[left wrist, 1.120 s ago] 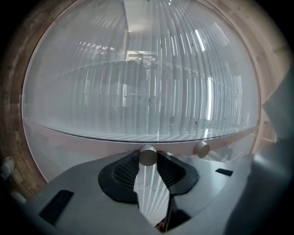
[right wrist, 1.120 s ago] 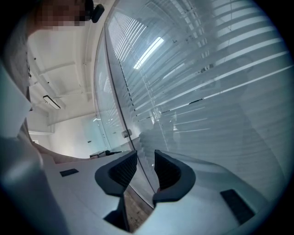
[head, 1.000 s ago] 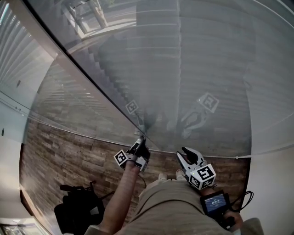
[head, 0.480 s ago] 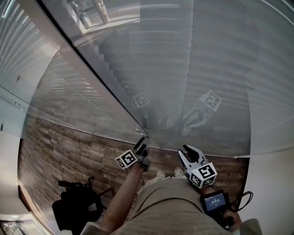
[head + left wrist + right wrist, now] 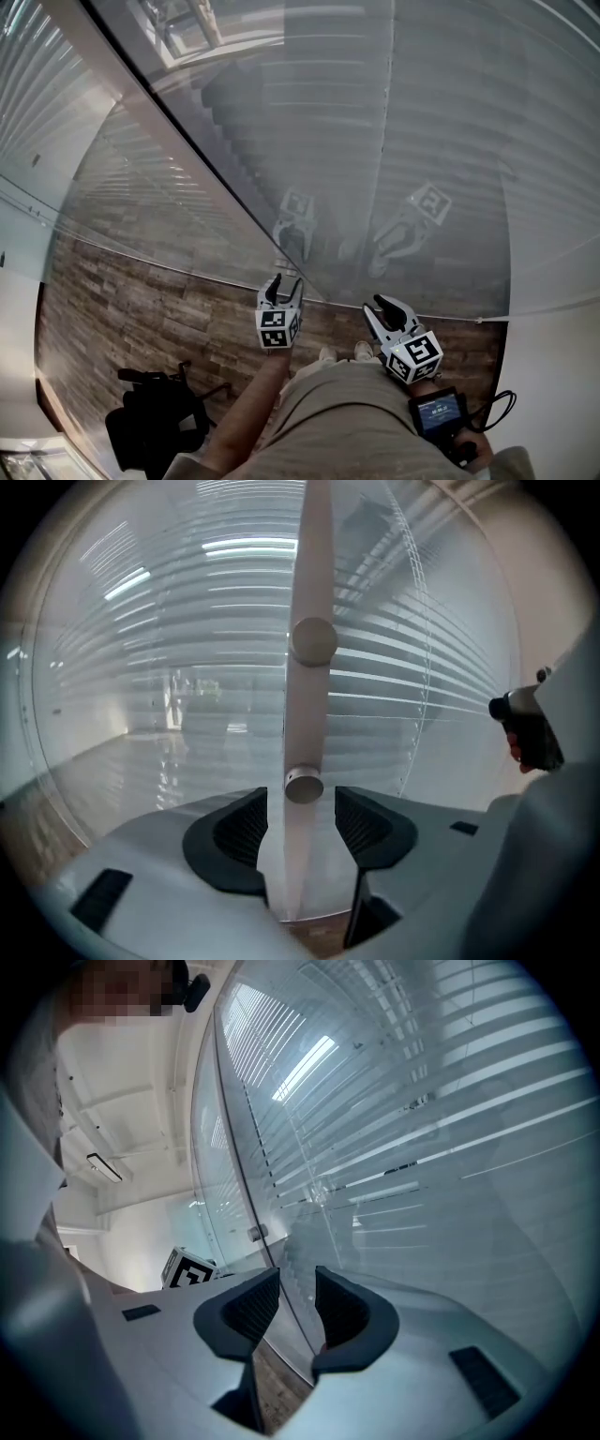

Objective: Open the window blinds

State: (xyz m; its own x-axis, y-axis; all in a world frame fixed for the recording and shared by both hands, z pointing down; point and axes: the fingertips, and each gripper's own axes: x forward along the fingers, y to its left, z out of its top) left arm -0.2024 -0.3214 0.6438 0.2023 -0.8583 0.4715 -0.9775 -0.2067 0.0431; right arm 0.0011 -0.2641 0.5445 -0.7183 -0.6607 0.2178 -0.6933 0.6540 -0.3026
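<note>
Right, head view first: I'm looking steeply down a glass wall [image 5: 141, 197] with the blinds [image 5: 441, 122] behind it, their slats running level across the panes. Both grippers sit near the bottom edge of the glass, above a brick-patterned floor [image 5: 141, 309]. My left gripper [image 5: 284, 283] points at the pale post [image 5: 216, 192] where two panes meet, with its marker cube turned toward me. The right gripper [image 5: 382, 314] hangs just beside it, further along that bottom edge. Each shows as a faint reflection in the pane. A black bag [image 5: 155, 431] lies on the floor toward the lower left corner.

Left gripper view: the jaws have just been opening and stand wide apart. The post runs up between them, and a small round knob [image 5: 303, 787] on it sits in the gap, with neither pad pressing on it. A second knob [image 5: 314, 641] sits higher on the post. Between the slats I can make out a bright room beyond.

Right gripper view: the jaws are a narrow gap apart with nothing clamped, and only the seam of the glass shows past them. Slats fill the right side, with strips of light between them.
</note>
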